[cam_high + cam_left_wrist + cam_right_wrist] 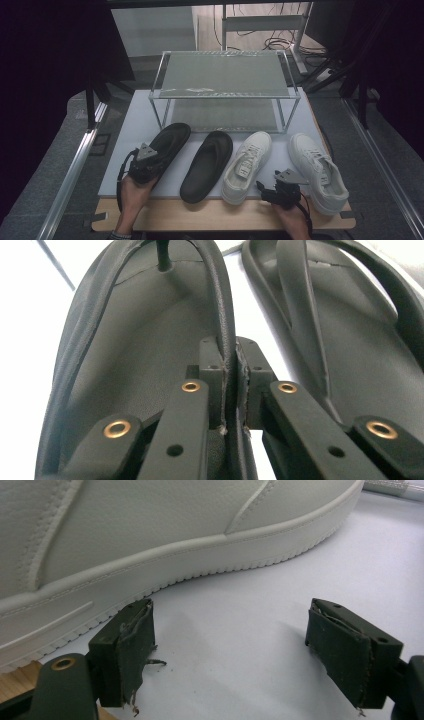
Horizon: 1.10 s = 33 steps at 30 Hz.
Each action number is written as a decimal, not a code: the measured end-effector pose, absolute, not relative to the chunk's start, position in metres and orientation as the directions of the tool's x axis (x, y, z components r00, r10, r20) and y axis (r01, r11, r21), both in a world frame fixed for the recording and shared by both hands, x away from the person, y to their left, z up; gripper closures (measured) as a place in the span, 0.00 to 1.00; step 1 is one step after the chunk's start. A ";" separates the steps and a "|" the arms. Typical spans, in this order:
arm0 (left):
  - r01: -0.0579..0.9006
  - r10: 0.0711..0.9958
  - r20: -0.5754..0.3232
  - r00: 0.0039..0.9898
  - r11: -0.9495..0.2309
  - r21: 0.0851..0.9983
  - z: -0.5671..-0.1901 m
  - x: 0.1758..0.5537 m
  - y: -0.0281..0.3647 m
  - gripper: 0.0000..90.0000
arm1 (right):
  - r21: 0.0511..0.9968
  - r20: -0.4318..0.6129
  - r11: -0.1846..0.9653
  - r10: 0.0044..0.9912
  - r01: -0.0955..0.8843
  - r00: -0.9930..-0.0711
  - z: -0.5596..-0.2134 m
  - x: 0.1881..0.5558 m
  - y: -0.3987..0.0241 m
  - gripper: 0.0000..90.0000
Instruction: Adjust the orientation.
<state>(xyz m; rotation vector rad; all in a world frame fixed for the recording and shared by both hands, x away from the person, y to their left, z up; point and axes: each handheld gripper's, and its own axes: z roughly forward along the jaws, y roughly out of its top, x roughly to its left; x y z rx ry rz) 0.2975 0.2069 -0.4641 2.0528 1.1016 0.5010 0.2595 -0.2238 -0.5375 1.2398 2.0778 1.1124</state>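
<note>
The left tongs (pixel 150 162) are clenched on the strap (pixel 224 335) of the left black sandal (pixel 167 145); in the left gripper view the two pads press on the strap from either side with no gap showing. That sandal lies at the left end of a row of four items of footwear on the white mat (pixel 135 130) that covers the tabletop (pixel 210 217), with its toe angled up and to the right in the high view. The person's left hand (pixel 132 192) holds the tool from below, at the sandal's heel end. Just beside it lies the second black sandal (pixel 207 165), flat and apart from the tongs — its strap and footbed show at the right of the left gripper view. Next in the row stand a white sneaker (pixel 247 167) and, at the right end, a second white sneaker (pixel 317 172). The right tongs (pixel 270 192) sit low between the two sneakers, near their heels, jaws released and wide apart with bare mat between them; in the right gripper view a white sneaker's sole runs just past the left jaw, and whether it touches cannot be told. Behind the row stands a clear two-tier shelf rack (pixel 225 90) — both of its shelves show bare.
</note>
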 end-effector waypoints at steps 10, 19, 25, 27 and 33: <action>0.542 0.836 -0.007 0.548 -0.348 0.765 -0.468 0.320 0.188 0.93 | 0.830 0.008 0.261 0.878 0.493 -0.479 -0.537 0.260 -0.224 0.22; 0.547 0.846 -0.020 0.534 -0.327 0.770 -0.471 0.344 0.170 0.93 | 0.830 0.010 0.261 0.877 0.493 -0.480 -0.537 0.260 -0.224 0.22; 0.557 0.858 -0.020 0.513 -0.316 0.768 -0.476 0.359 0.161 0.93 | 0.830 0.012 0.260 0.876 0.493 -0.482 -0.538 0.260 -0.224 0.21; 0.560 0.861 -0.021 0.508 -0.311 0.768 -0.478 0.363 0.159 0.93 | 0.830 0.012 0.261 0.875 0.492 -0.483 -0.538 0.260 -0.224 0.21; 0.573 0.869 -0.025 0.495 -0.304 0.761 -0.485 0.374 0.152 0.93 | 0.830 0.012 0.262 0.874 0.492 -0.485 -0.538 0.260 -0.224 0.21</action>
